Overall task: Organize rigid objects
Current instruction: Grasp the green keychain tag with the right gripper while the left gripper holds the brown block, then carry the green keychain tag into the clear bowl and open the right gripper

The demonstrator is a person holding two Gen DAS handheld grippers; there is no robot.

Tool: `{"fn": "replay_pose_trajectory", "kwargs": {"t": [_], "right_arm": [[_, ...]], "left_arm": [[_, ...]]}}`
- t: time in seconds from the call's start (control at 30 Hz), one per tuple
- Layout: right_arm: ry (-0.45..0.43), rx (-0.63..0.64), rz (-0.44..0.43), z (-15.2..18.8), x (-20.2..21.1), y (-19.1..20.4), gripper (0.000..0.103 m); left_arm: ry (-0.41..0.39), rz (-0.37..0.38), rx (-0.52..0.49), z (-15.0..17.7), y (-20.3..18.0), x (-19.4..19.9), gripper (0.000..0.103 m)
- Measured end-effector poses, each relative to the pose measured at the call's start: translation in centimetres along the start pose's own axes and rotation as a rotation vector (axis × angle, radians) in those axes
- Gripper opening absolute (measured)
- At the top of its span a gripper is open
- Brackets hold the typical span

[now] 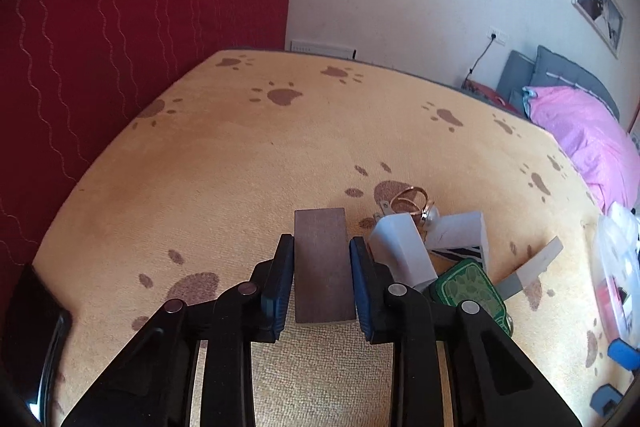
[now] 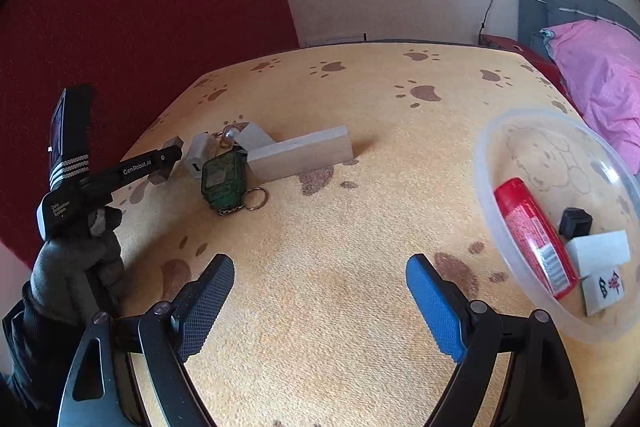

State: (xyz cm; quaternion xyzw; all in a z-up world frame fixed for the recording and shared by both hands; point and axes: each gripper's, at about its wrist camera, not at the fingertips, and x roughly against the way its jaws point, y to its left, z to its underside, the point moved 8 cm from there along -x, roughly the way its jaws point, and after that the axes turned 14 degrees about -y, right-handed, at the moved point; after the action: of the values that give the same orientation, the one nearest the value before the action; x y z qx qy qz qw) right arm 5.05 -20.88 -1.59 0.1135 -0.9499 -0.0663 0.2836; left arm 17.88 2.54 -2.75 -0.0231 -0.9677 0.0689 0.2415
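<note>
My left gripper (image 1: 322,267) is shut on a flat brown block (image 1: 323,263), its blue pads against both long sides, just above the yellow paw-print cloth (image 1: 240,167). Right of it lie a white charger plug (image 1: 402,251), a white box (image 1: 464,231), a green key fob (image 1: 470,287), gold rings (image 1: 412,197) and a pale wooden block (image 1: 532,267). In the right wrist view my right gripper (image 2: 320,299) is open and empty over bare cloth. The left gripper (image 2: 160,163) shows there beside the key fob (image 2: 222,179) and wooden block (image 2: 300,157).
A clear plastic bowl (image 2: 520,131) at the right holds a red tube (image 2: 532,235), a small black piece (image 2: 575,223), a white block (image 2: 598,251) and a mahjong tile (image 2: 602,289). A red curtain (image 1: 140,7) is at the left, a pink pillow (image 1: 584,131) at the right.
</note>
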Motion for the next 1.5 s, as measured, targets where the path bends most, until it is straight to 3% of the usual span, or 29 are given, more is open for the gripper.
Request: {"fn": "replay_pose_trajectory", "kwargs": {"t": [0.4,0.73,0.9,1.5], "right_arm": [[0.084,0.122,-0.095,-0.7,-7.0,6.3,0.064],[0.080,0.187,-0.075,-1.7,-10.2,8.0,0.057],[0.068,0.217,-0.054,-1.7,-10.7,8.5,0.048],[0.062,0.185,-0.028,-1.2,-8.4,7.7,0.047]], "left_arm": [[-0.074,-0.043,0.046,-1.1,2.1,1.6,0.028],[-0.080,-0.074,0.062,-1.0,2.8,1.6,0.028],[-0.076,-0.076,0.065,-0.9,2.8,1.5,0.028],[-0.075,-0.063,0.053,-0.7,2.3,1.4,0.028]]}}
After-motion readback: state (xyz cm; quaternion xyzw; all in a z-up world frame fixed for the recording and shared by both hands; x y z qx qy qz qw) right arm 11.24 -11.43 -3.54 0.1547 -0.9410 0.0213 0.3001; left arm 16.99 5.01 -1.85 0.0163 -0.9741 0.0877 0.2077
